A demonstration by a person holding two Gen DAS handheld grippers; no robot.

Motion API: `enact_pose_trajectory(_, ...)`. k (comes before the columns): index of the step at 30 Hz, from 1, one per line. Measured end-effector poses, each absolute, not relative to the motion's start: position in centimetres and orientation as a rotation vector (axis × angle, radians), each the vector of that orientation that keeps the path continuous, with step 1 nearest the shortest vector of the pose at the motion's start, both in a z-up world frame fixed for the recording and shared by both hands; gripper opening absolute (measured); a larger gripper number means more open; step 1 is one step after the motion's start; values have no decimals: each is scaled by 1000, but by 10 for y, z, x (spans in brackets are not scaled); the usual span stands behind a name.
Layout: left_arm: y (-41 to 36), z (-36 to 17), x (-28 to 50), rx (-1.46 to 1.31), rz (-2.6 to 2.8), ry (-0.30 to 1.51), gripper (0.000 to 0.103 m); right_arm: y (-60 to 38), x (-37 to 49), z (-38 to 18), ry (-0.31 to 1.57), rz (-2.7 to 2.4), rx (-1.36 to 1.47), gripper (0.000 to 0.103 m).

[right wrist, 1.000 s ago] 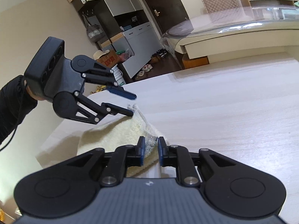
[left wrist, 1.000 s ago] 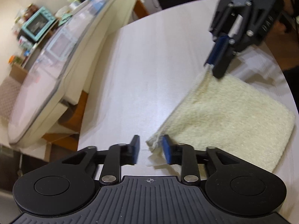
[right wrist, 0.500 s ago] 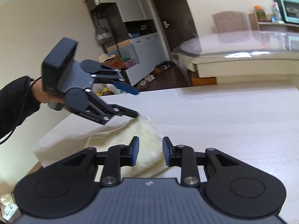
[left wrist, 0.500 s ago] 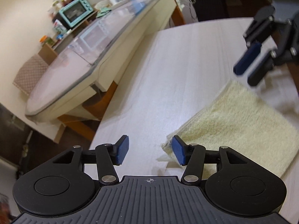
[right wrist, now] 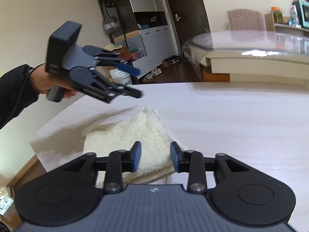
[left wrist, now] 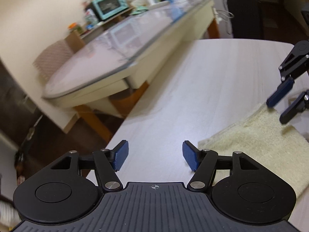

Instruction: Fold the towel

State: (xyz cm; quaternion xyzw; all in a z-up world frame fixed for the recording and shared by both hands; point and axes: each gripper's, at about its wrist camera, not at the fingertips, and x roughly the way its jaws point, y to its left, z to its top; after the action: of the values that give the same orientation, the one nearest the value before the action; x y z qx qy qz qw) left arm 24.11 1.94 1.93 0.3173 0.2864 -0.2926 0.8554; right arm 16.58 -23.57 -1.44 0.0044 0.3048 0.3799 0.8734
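Observation:
A cream folded towel [left wrist: 256, 145] lies flat on the pale wooden table [left wrist: 193, 89]; it also shows in the right wrist view [right wrist: 139, 135]. My left gripper [left wrist: 154, 157] is open and empty, raised above the table just left of the towel's corner. It also shows in the right wrist view [right wrist: 135, 79], above the towel's far end. My right gripper [right wrist: 155, 157] is open and empty, raised over the towel's near edge. In the left wrist view it [left wrist: 280, 109] hovers over the towel's far corner.
A glass-topped table [left wrist: 119, 44] stands beyond the wooden table, with a teal toaster oven [left wrist: 110, 5] and jars behind it. The table's edge [left wrist: 114, 135] drops to the floor at the left. Cabinets and a door [right wrist: 179, 15] stand across the room.
Both grippers let go of the towel's corners, opened wide and lifted up and away. The towel stays folded flat on the table.

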Motion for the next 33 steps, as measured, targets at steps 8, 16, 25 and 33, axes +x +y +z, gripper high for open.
enact_pose_trajectory(8,38,15,152,633,-625,639,77,-248,143,-7,620,837,-76,42)
enact_pose_trajectory(16,48,-10,141,605,-547,667,79,-212,92,-9,602,1004,-237,38)
enact_pose_trajectory(25,52,-13,150,626,-540,658,80,-172,72,-13,522,1029,-340,37)
enact_pose_trajectory(33,57,-14,167,673,-550,645,83,-155,62,-30,522,989,-343,42)
